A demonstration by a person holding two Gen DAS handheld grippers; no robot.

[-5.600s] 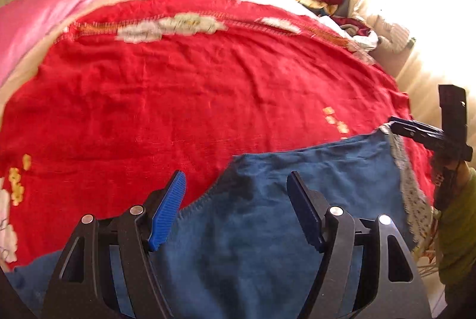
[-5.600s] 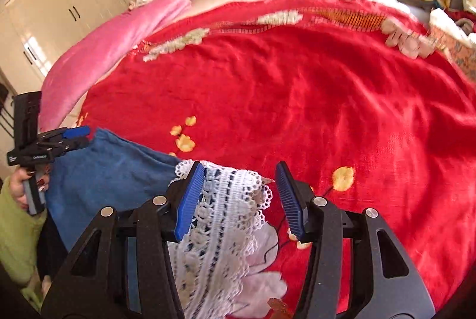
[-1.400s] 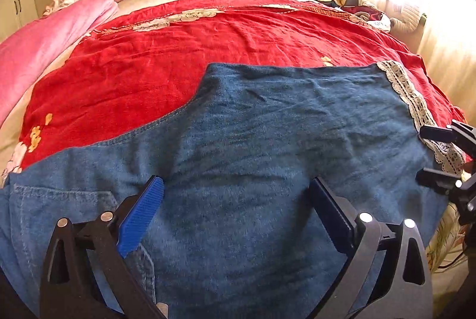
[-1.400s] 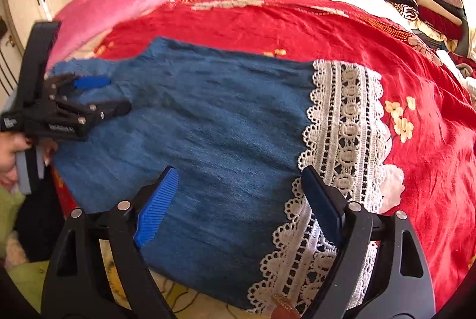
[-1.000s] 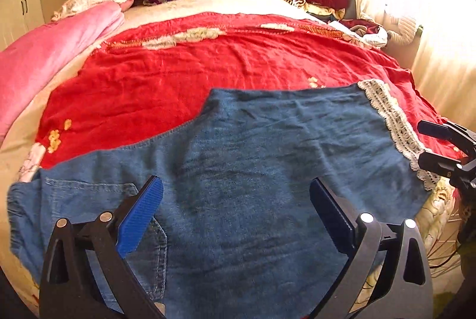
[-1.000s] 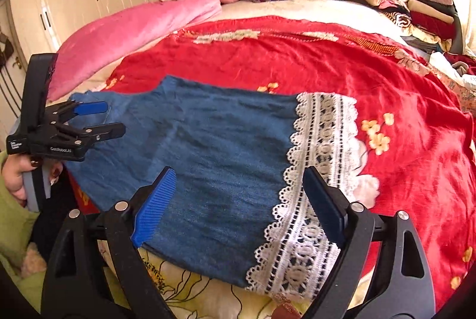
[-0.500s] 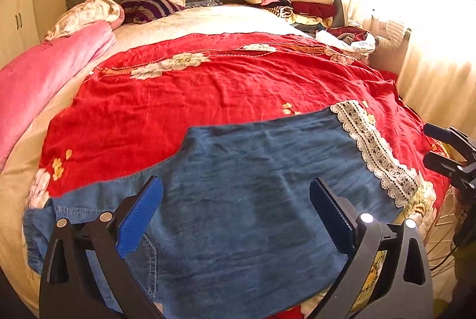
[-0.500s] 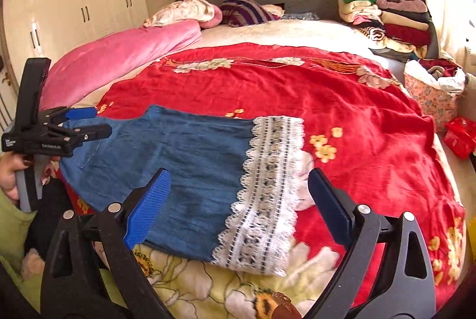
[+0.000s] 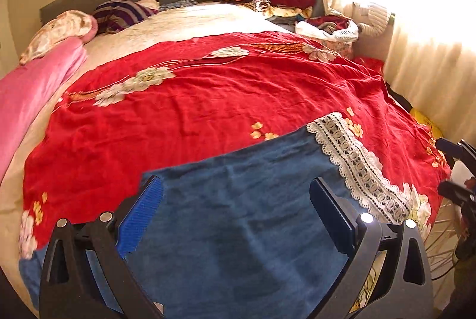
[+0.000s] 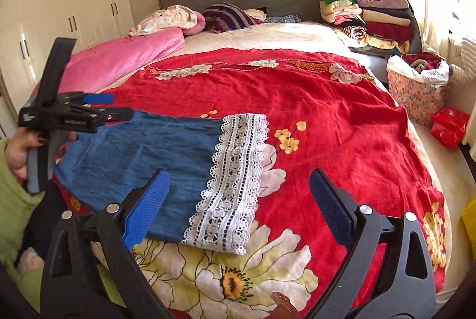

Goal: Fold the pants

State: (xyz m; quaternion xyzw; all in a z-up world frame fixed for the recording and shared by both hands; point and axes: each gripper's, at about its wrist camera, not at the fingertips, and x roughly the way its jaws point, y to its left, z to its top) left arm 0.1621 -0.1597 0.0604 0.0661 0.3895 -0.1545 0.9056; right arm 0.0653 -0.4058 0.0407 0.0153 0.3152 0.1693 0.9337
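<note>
Blue denim pants (image 9: 244, 218) with a white lace hem (image 9: 360, 167) lie flat along the near edge of the red floral bedspread (image 9: 208, 99). My left gripper (image 9: 235, 218) is open and empty, raised above the pants' middle. My right gripper (image 10: 238, 206) is open and empty, raised over the lace hem (image 10: 235, 179) and the pants (image 10: 142, 152). The left gripper also shows at the left of the right wrist view (image 10: 113, 108). The right gripper's fingertips (image 9: 446, 145) show at the right edge of the left wrist view.
A pink blanket (image 10: 119, 60) lies along the bed's left side, pillows (image 10: 226, 12) at the headboard. Stacked folded clothes (image 10: 369, 12) sit at the far right. A floral basket (image 10: 416, 90) of laundry and a red bag (image 10: 449, 125) stand right of the bed.
Both grippers have let go of the pants and drawn back and up from the bed, jaws wide. The pants now lie flat with the lace hem at the right.
</note>
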